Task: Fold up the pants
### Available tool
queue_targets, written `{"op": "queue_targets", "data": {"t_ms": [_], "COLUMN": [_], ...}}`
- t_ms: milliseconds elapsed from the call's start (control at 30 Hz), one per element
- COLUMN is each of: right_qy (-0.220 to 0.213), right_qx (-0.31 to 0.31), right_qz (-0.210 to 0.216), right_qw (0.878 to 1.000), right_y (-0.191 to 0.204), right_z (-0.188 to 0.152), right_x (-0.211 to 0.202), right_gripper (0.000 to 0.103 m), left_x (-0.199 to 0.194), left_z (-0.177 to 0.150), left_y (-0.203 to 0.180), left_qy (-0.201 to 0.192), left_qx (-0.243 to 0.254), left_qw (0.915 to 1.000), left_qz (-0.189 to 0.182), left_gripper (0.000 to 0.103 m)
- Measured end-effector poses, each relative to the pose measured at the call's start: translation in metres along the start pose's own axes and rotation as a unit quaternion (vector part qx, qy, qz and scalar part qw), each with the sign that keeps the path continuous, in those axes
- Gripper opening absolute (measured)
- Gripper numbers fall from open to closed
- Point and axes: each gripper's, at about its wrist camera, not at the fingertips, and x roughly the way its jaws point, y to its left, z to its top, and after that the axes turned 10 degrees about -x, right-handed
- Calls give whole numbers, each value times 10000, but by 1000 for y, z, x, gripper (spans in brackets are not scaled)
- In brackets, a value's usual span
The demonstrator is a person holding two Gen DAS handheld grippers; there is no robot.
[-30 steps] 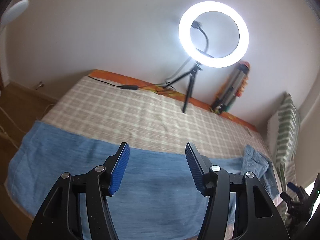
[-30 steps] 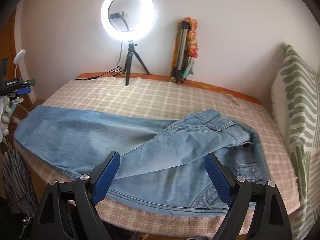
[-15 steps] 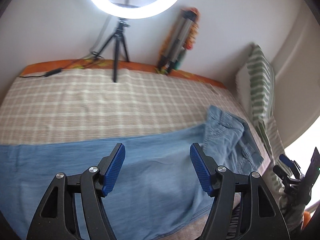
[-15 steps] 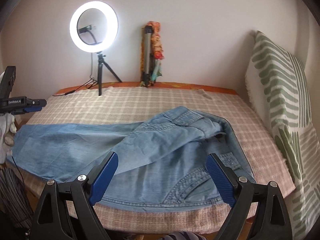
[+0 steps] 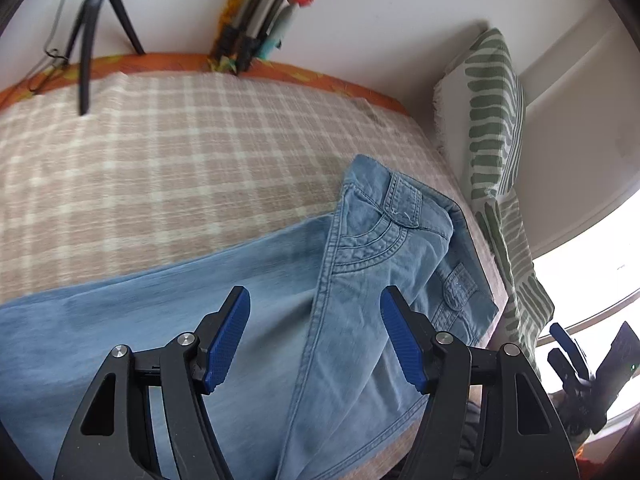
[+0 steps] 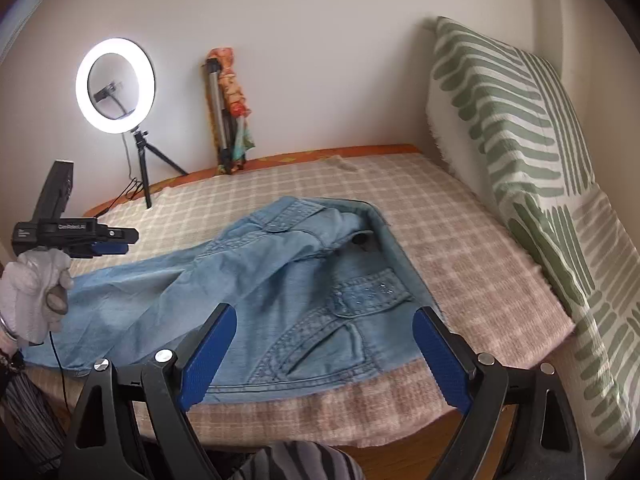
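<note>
- Light-blue denim pants (image 6: 256,280) spread lengthwise on checked beige bed cover (image 6: 460,240), waistband end rumpled.
- Left tongs (image 5: 314,338), just widened, gaping and empty, now swung over waistband seam.
- Right tongs (image 6: 324,354) wide, empty, hovering above pocket.
- Likely next: gripping waistband to fold.

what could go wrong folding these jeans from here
The jeans lie rumpled, the upper leg skewed across the waist, so a fold now may lock in creases. Their waist edge sits near the bed's front edge and could slide off. The open left gripper and right gripper may pinch only one layer.
</note>
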Motion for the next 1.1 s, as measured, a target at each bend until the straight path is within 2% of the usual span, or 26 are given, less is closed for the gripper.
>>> {"op": "queue_targets", "data": {"t_ms": [200, 367, 533, 867, 933, 967, 1000, 1067, 1100], "right_qy": [30, 91, 190, 341, 354, 357, 366, 378, 377], "right_qx": [352, 407, 534, 786, 816, 817, 811, 810, 823], "right_qz": [-50, -151, -234, -279, -286, -290, -304, -329, -331], "right_qw": [9994, 9990, 9981, 9959, 9956, 9956, 9956, 9955, 9953], "right_y": [-33, -49, -66, -88, -91, -91, -91, -92, -93], "right_z": [-11, -20, -31, -47, -49, -49, -50, -51, -52], "right_x": [-6, -7, -2, 11, 12, 12, 12, 12, 12], "right_gripper": [91, 91, 91, 91, 91, 91, 91, 90, 90], "left_x": [41, 69, 90, 103, 106, 107, 108, 108, 107], "left_z": [18, 29, 29, 37, 38, 38, 38, 38, 37], "left_y": [-5, 1, 0, -16, -23, -27, -30, -36, -38], "left_qy": [368, 630, 902, 889, 814, 762, 739, 644, 614], "left_qx": [-251, -704, -788, -773, -649, -569, -484, -311, -223], "left_qw": [9989, 9951, 9920, 9909, 9930, 9938, 9944, 9963, 9967], "left_qz": [-144, -298, -406, -647, -566, -572, -575, -468, -490], "left_gripper": [67, 68, 68, 65, 65, 63, 51, 41, 27]}}
